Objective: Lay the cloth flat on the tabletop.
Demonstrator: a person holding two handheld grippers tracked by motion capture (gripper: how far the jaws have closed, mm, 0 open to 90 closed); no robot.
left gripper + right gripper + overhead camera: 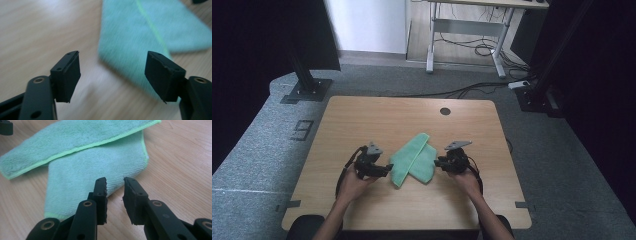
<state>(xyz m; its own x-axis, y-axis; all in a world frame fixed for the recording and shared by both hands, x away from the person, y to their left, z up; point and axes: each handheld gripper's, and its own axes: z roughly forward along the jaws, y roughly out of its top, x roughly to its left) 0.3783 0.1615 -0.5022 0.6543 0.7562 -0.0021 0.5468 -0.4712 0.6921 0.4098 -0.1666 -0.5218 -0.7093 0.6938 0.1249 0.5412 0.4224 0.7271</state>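
a folded green cloth (414, 160) lies flat near the middle of the wooden tabletop (362, 120), one long narrow fold laid slantwise over a wider fold beneath it, its lighter green hem running along the edge. the left claw (388, 169), held in the person's left hand (354, 182), sits just beside the cloth's near left end; in the left gripper view its jaws stand wide apart with nothing between them, the cloth (140, 37) lying on the wood beyond them, so it is released. the right claw (438, 162), held in the right hand (467, 180), is at the cloth's right edge; in the right gripper view its jaws stand a narrow gap apart, nothing pinched in them, hovering over the near edge of the cloth (100, 167), so it too is released.
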